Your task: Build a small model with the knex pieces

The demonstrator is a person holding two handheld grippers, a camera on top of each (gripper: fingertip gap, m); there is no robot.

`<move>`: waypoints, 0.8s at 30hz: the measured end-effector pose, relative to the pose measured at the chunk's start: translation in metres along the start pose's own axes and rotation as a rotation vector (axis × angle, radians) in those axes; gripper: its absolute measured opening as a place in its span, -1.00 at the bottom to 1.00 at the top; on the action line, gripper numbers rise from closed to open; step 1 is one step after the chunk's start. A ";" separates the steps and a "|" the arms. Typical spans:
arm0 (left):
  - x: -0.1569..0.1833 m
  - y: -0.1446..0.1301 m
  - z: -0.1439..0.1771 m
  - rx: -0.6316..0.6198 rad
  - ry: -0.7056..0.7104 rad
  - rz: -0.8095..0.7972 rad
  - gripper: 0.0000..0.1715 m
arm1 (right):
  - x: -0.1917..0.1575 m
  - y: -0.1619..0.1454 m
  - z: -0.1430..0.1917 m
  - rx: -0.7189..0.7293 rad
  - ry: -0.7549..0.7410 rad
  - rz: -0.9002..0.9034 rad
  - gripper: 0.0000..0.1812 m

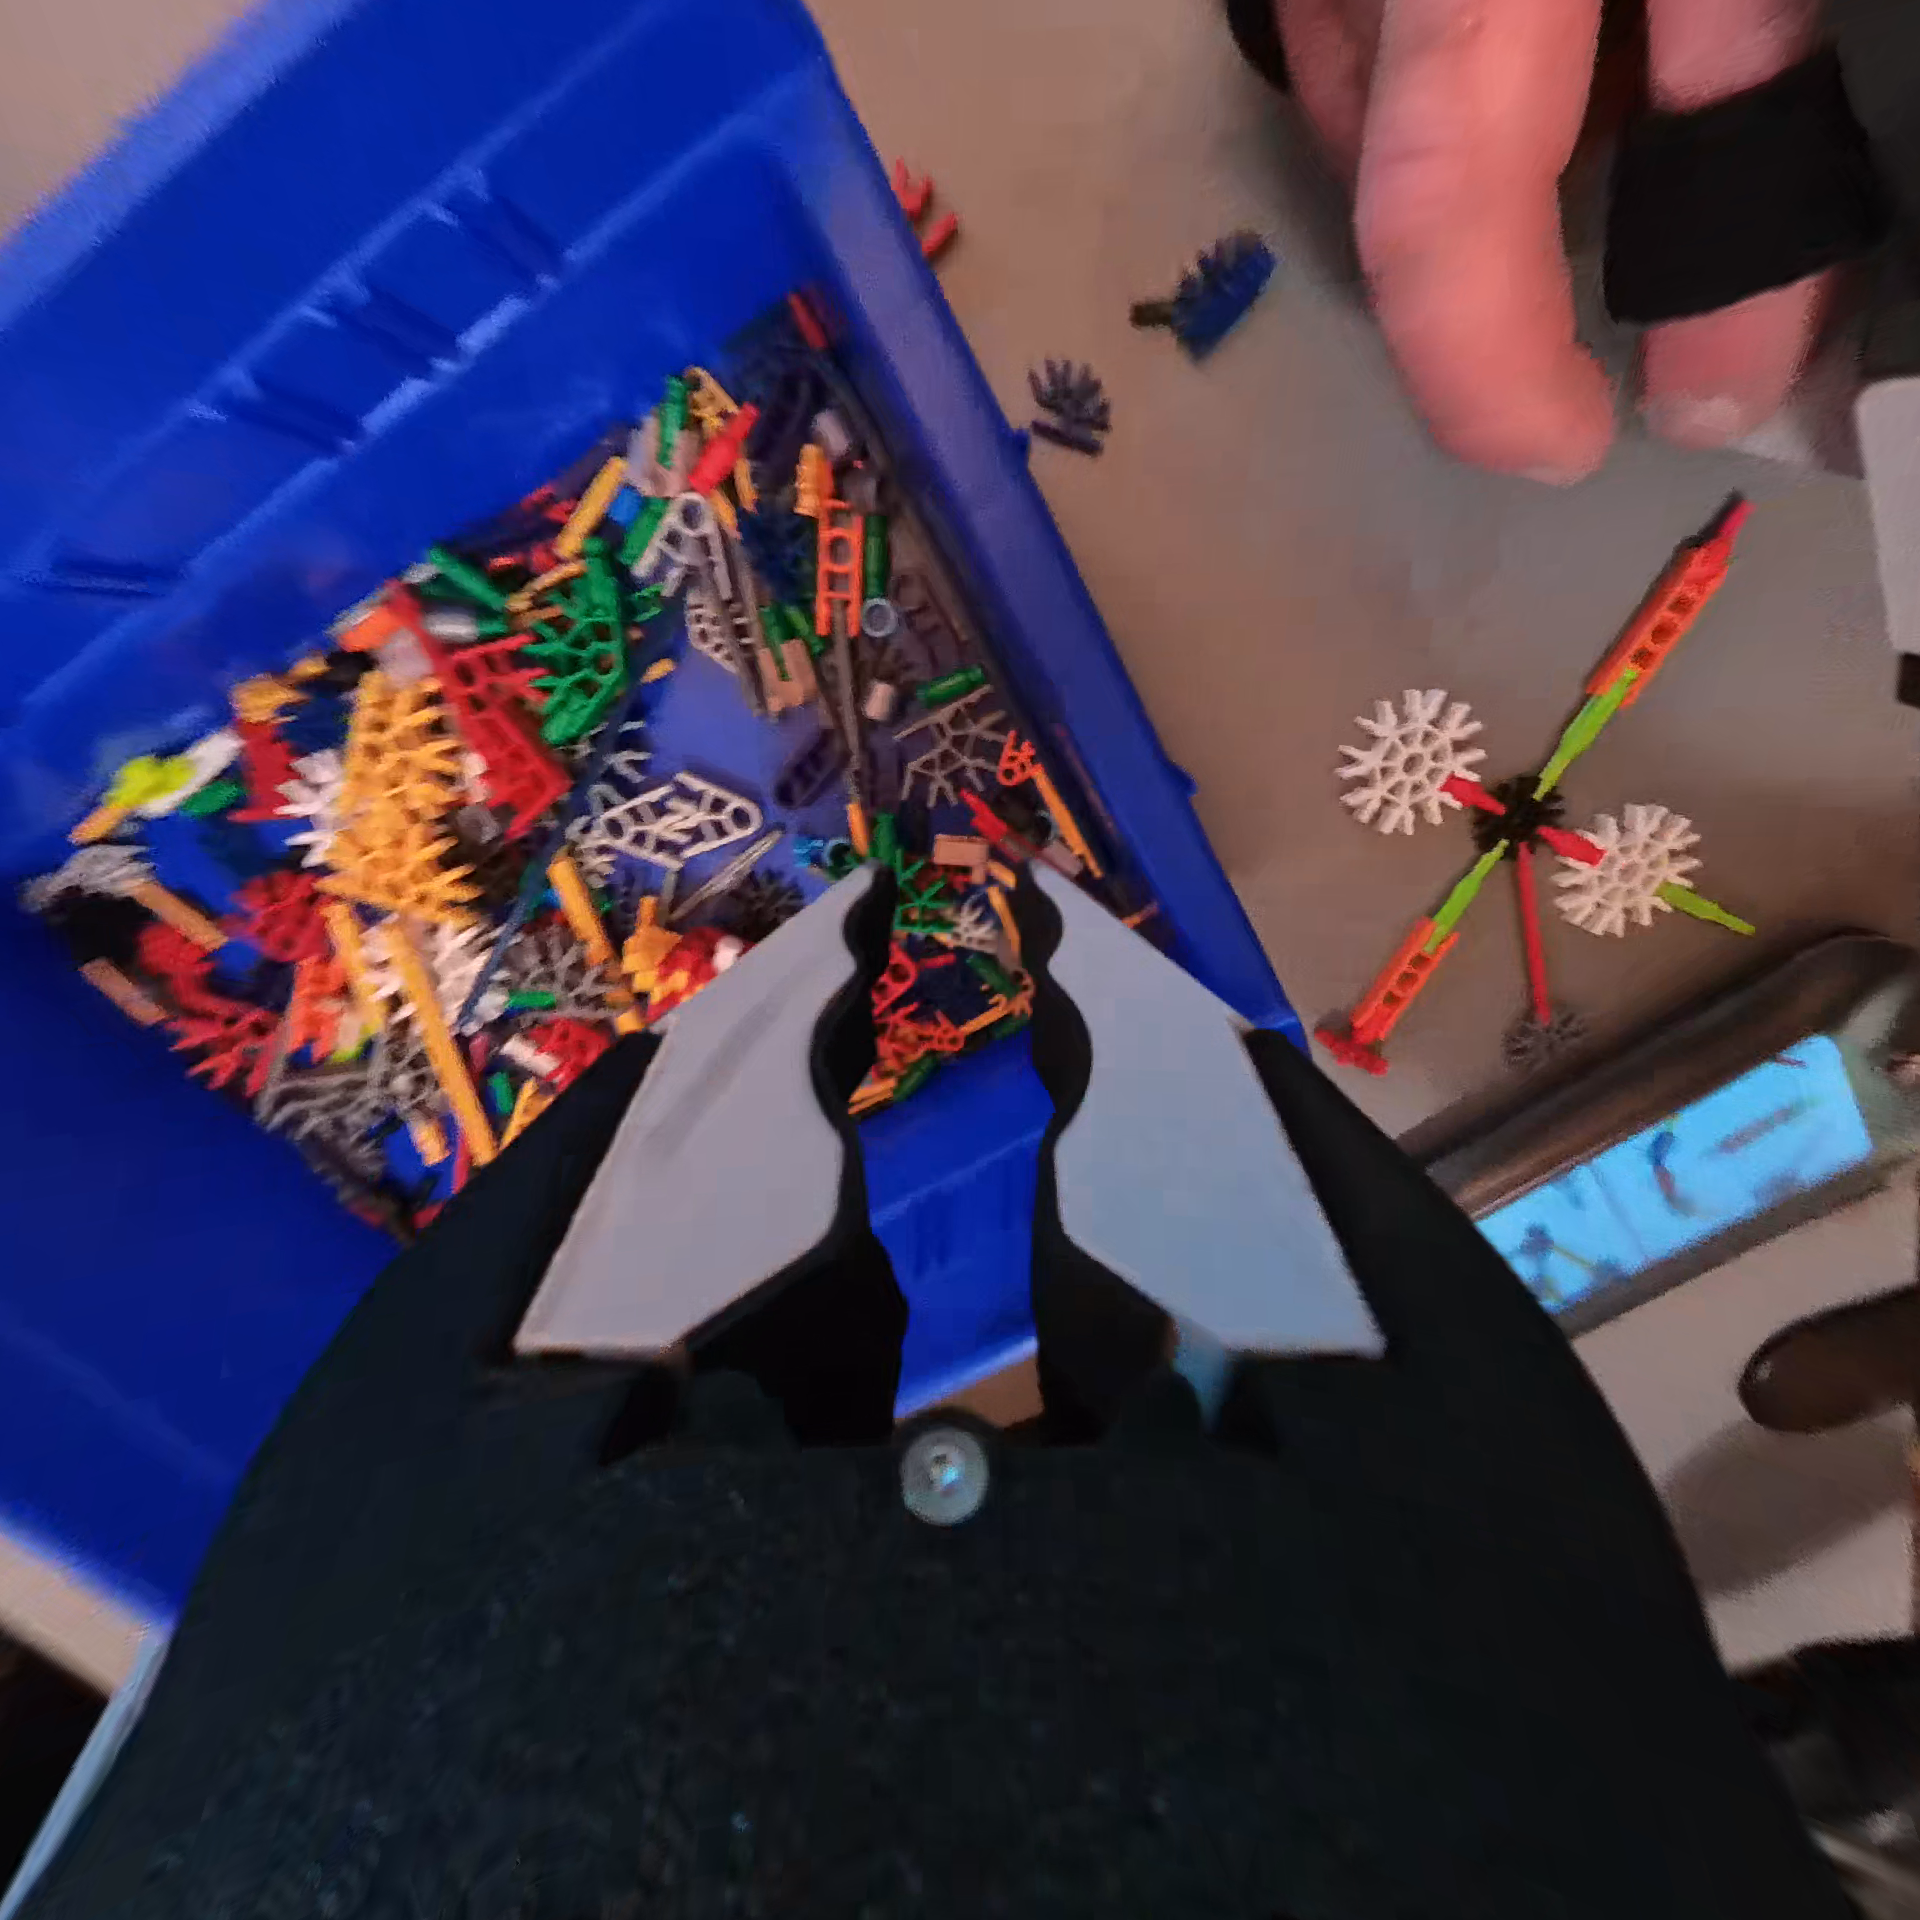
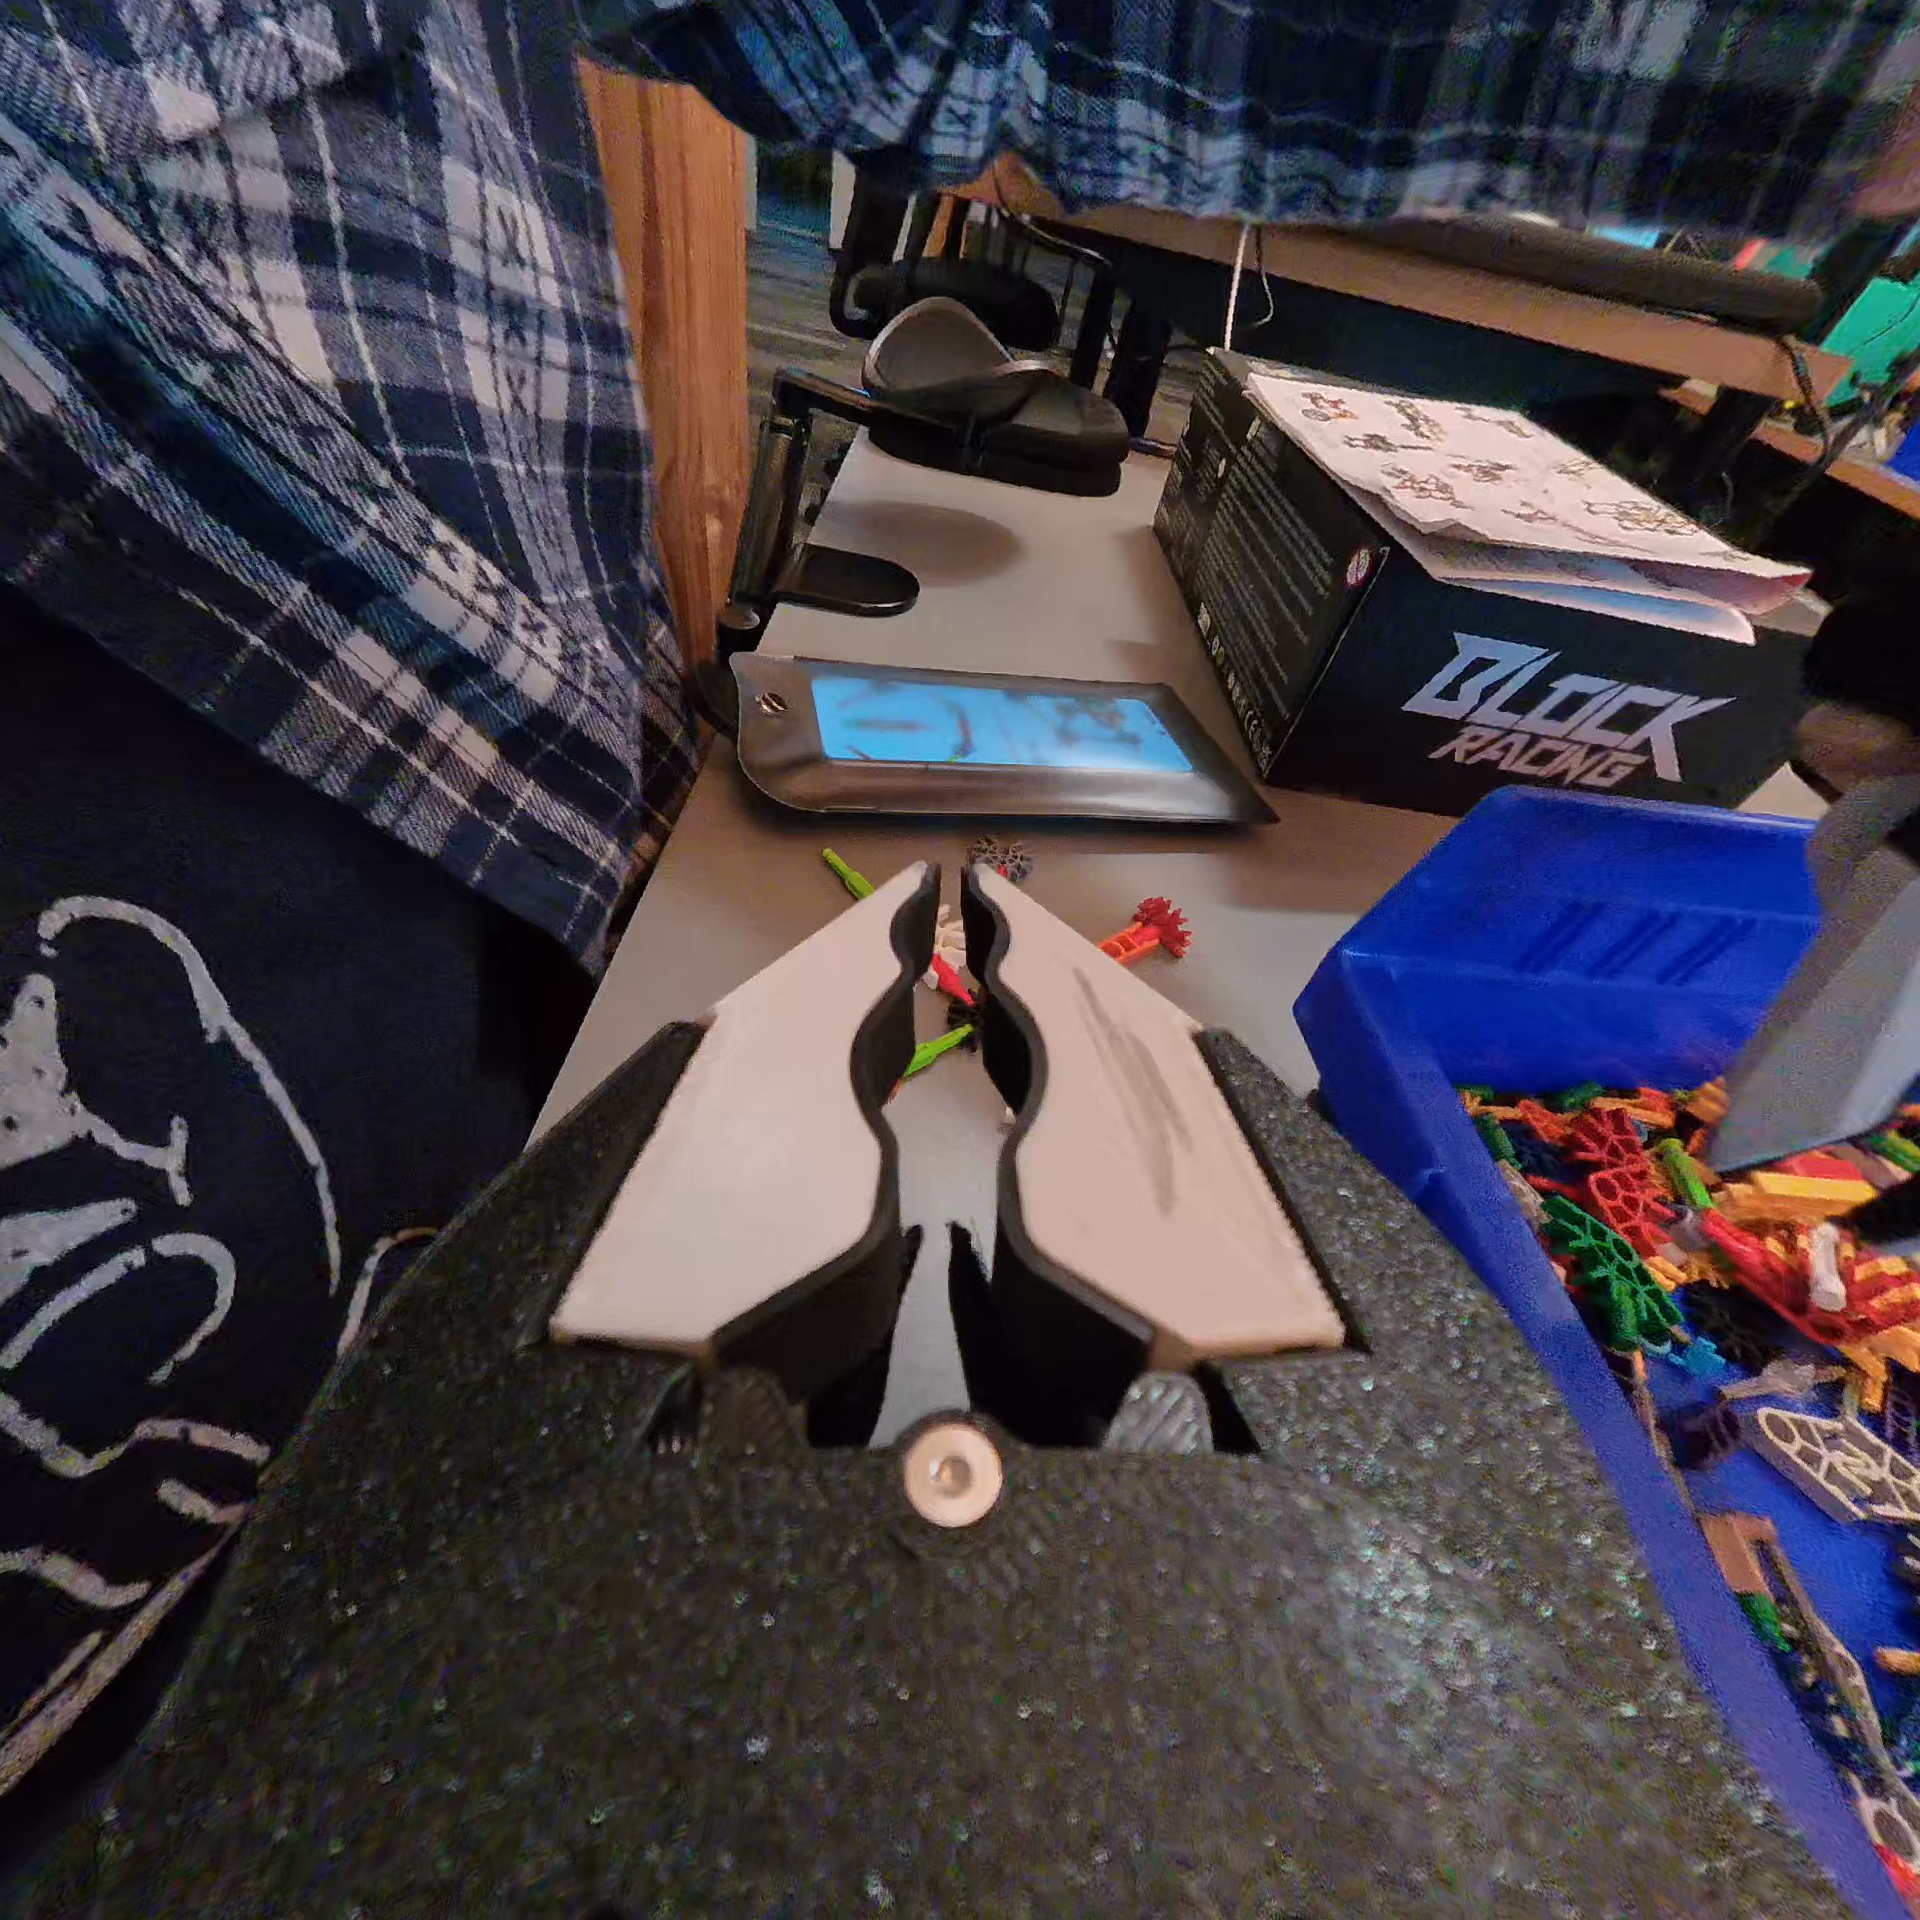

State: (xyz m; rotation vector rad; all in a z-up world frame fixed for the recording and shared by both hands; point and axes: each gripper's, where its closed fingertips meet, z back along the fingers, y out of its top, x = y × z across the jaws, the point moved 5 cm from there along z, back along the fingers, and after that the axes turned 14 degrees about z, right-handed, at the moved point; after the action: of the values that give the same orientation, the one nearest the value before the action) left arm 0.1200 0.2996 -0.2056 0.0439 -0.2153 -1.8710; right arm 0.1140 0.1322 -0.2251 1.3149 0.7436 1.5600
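Note:
My left gripper [image 1: 948, 878] is open and empty, hovering over the near right corner of a blue bin [image 1: 416, 312] filled with many colourful construction-toy rods and connectors [image 1: 468, 810]. On the table to the right lies an assembled piece [image 1: 1522, 816]: a black hub with green, orange and red rods and two white snowflake connectors. My right gripper [image 2: 950, 875] is almost shut, with only a narrow slit and nothing between the fingers. It hovers just above that assembled piece [image 2: 940, 997], which shows through the slit. One finger of the left gripper [image 2: 1829, 997] shows over the bin [image 2: 1558, 935].
A phone in a holder [image 2: 997, 727] lies past the piece, also in the left wrist view [image 1: 1683, 1153]. A black box [image 2: 1507, 665] with a paper sheet stands behind the bin. Loose pieces [image 1: 1216, 286] lie on the table. A person's hand [image 1: 1475, 260] and plaid sleeve [image 2: 312, 364] are close. The grippers' ends are close to 15 cm from one another.

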 end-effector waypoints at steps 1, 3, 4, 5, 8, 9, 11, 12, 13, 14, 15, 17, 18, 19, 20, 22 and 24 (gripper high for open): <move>0.001 -0.001 -0.007 -0.040 -0.042 -0.007 -0.70 | 0.000 0.000 0.000 0.003 0.001 0.001 -0.96; 0.000 -0.004 -0.020 -0.106 -0.077 -0.030 -0.70 | -0.001 -0.002 0.000 -0.001 0.004 0.007 -0.96; 0.003 -0.007 -0.026 -0.146 -0.117 -0.037 -0.71 | -0.002 -0.002 0.000 -0.007 0.004 0.013 -0.96; 0.006 -0.009 -0.030 -0.172 -0.160 -0.038 -0.76 | -0.002 -0.002 0.000 -0.009 0.004 0.019 -0.96; 0.014 -0.013 -0.040 -0.243 -0.271 -0.035 -0.91 | -0.004 -0.002 0.000 -0.014 0.012 0.027 -0.96; 0.014 -0.016 -0.043 -0.273 -0.284 -0.037 -0.95 | -0.004 -0.003 -0.001 -0.020 0.014 0.032 -0.96; 0.011 -0.019 -0.050 -0.325 -0.289 -0.046 -1.00 | -0.005 -0.004 -0.001 -0.033 0.016 0.035 -0.96; 0.008 -0.020 -0.053 -0.341 -0.272 -0.046 -1.00 | -0.005 -0.005 -0.001 -0.038 0.015 0.037 -0.96; 0.006 -0.021 -0.055 -0.363 -0.271 -0.053 -1.00 | -0.005 -0.005 -0.001 -0.039 0.015 0.038 -0.96; 0.005 -0.022 -0.057 -0.367 -0.273 -0.059 -1.00 | -0.005 -0.005 -0.001 -0.040 0.016 0.037 -0.96; 0.004 -0.021 -0.059 -0.371 -0.271 -0.051 -1.00 | -0.005 -0.005 -0.001 -0.040 0.015 0.037 -0.96; -0.003 -0.029 -0.063 -0.416 -0.254 -0.052 -1.00 | -0.005 -0.005 -0.001 -0.042 0.013 0.040 -0.96; -0.006 -0.030 -0.065 -0.421 -0.254 -0.047 -1.00 | -0.005 -0.005 0.000 -0.042 0.013 0.040 -0.96; -0.007 -0.030 -0.065 -0.414 -0.262 -0.032 -1.00 | -0.005 -0.005 0.000 -0.042 0.012 0.040 -0.96; -0.011 -0.028 -0.065 -0.405 -0.247 -0.034 -1.00 | -0.005 -0.005 0.000 -0.041 0.010 0.042 -0.96; -0.023 -0.026 -0.063 -0.393 -0.173 -0.041 -1.00 | -0.004 -0.005 0.001 -0.040 0.008 0.042 -0.96; -0.041 -0.019 -0.061 -0.339 -0.052 -0.052 -1.00 | -0.004 -0.004 0.001 -0.039 0.004 0.046 -0.96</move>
State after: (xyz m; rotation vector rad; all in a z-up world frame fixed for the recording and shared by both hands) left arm 0.1233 0.3364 -0.2721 -0.2334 0.0702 -1.9394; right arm 0.1159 0.1300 -0.2301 1.3089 0.6865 1.6065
